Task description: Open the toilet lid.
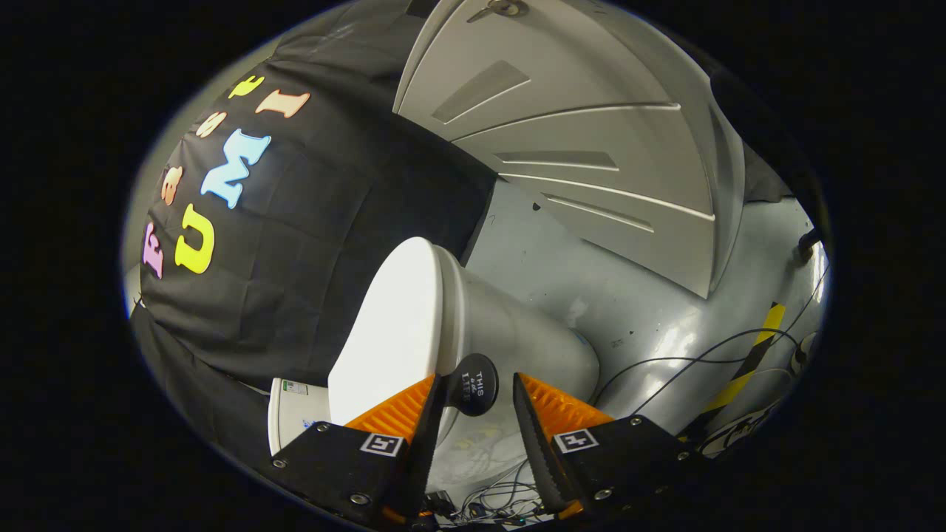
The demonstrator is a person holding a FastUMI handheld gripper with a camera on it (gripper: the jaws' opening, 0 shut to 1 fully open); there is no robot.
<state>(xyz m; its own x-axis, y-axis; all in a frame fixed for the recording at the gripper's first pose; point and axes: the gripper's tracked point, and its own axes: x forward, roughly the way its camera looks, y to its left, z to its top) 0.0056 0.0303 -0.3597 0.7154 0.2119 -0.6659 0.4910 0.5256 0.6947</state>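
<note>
Grey glossy floor (635, 310) — white toilet (414, 325) between parted gripper (477, 388) fingers.

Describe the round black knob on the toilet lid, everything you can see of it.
The black knob is a small, round, matte disc that looks like plastic or rubber, with pale lettering on its face. It sits at the front edge of the white toilet lid, above the bowl. It lies between the fingers of the gripper, close against one finger with a gap to the other, so the fingers stand open around it.
</note>
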